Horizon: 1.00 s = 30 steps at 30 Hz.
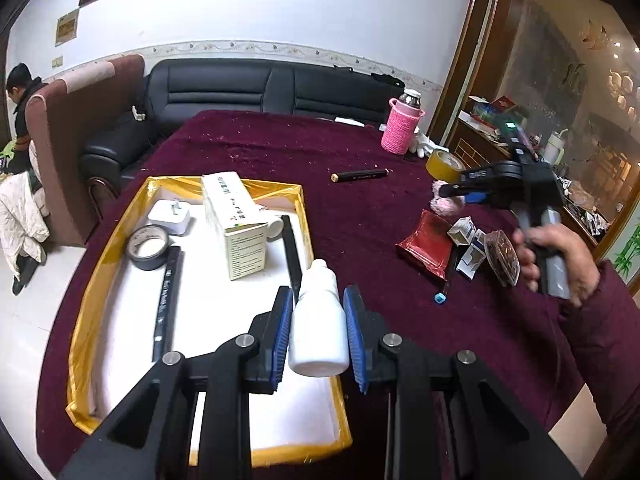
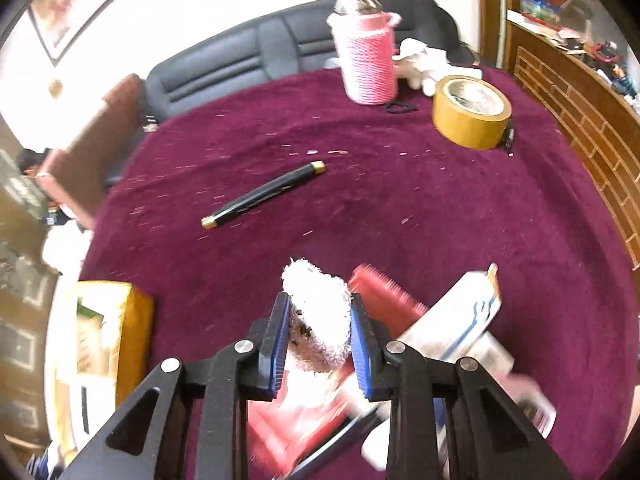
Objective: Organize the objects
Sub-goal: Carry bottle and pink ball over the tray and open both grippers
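My left gripper [image 1: 318, 300] is shut on a small white bottle [image 1: 319, 328] and holds it above the right side of the gold-rimmed white tray [image 1: 80, 320]. The tray holds a cream box [image 1: 236, 224], a roll of black tape [image 1: 149, 246], a white charger [image 1: 170, 216] and two black sticks [image 1: 166, 304]. My right gripper [image 2: 320, 304] is shut on a fluffy pink-white puff [image 2: 320, 316], lifted above the red packet [image 2: 384, 300]. The right gripper with the puff also shows in the left wrist view [image 1: 448, 196].
On the maroon tablecloth [image 2: 440, 208] lie a black pen [image 2: 264, 194], a roll of yellow tape [image 2: 470, 112], a pink knitted flask [image 2: 366, 56], white gloves [image 2: 424, 62], small cartons [image 1: 466, 240], a dark snack bag [image 1: 502, 256] and a blue die [image 1: 439, 298]. A black sofa [image 1: 260, 88] stands behind.
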Each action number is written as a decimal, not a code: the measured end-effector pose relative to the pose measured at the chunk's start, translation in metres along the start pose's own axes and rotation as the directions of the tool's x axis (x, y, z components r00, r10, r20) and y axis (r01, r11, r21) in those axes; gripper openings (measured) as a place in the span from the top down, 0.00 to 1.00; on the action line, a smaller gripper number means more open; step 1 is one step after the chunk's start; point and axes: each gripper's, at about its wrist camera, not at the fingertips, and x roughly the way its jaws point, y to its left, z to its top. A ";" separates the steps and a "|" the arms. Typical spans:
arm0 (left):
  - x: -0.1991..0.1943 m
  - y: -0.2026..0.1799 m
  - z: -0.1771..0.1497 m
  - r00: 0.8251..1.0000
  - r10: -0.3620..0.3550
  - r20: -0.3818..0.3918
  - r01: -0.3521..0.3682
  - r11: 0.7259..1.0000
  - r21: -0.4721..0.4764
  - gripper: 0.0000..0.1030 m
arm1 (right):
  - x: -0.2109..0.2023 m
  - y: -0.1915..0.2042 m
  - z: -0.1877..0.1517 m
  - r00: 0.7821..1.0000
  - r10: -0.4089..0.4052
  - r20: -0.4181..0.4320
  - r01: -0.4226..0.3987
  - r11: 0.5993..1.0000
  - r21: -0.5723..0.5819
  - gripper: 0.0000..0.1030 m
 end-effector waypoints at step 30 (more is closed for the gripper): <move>0.042 0.112 -0.007 0.950 0.269 -0.159 -0.274 0.962 -0.009 0.75 | 0.018 0.220 -0.134 0.910 0.340 -0.238 -0.395 0.886 -0.245 0.70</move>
